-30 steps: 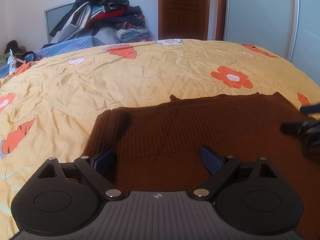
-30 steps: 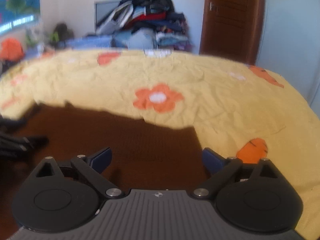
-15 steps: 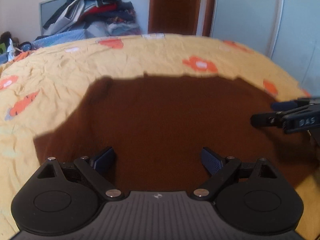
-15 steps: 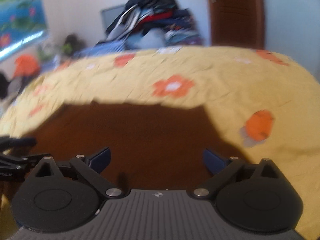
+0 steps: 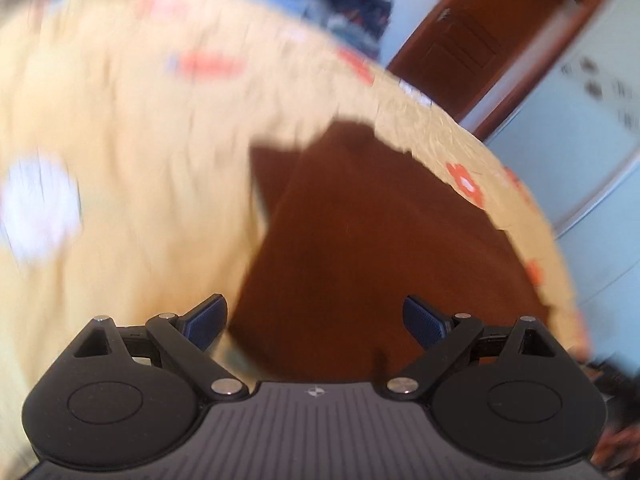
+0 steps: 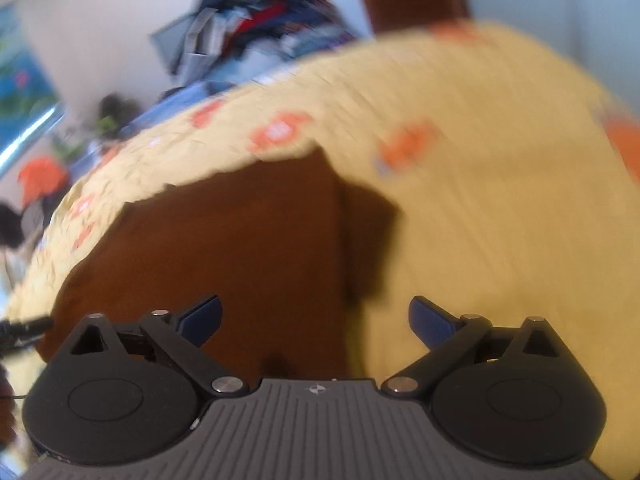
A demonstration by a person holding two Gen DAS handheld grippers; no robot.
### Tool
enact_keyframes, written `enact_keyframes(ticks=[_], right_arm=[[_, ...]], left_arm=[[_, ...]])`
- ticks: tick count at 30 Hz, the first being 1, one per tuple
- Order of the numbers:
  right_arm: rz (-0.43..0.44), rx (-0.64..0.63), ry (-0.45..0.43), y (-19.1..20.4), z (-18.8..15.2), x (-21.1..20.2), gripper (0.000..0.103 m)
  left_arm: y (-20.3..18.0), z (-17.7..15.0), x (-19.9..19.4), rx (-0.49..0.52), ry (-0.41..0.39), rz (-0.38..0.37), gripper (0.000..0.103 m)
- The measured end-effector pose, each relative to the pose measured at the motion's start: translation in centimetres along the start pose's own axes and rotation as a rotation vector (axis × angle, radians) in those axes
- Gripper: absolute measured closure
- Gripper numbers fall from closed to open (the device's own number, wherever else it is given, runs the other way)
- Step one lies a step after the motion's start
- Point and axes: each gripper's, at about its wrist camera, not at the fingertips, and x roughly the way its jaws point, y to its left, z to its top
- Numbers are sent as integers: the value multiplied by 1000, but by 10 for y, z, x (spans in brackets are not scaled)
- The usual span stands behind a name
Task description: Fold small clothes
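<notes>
Yellow bedspread (image 5: 120,208) | brown sweater (image 5: 360,248) flat | clothes pile (image 6: 256,36) behind | both hand-held grippers wide

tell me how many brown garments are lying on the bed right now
1: a brown sweater spread on the yellow floral bedspread, ahead of both open grippers. Motion blur could hide smaller items.

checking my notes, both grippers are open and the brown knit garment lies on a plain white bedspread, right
Not quite. The bedspread is yellow with orange flower prints, as the right wrist view shows. The rest holds: the left gripper and right gripper are open, and the brown knit garment lies on it.
</notes>
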Motion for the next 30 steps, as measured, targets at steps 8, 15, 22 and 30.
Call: enact_keyframes(ticks=[8,15,22,30], right_arm=[[100,-62,123,16,-16,14,79],[-20,-244,143,9,-12,-7,89],[-13,-288,-14,44,-9,-29,55],[188,-546,107,160,-24,49,46]], left_arm=[[-3,23,27,6,157,-18,89],[3,13,10,148,142,38,90],[-62,15,-43,522,-98,170,84],[-114,-20,49,666,89,65,32]])
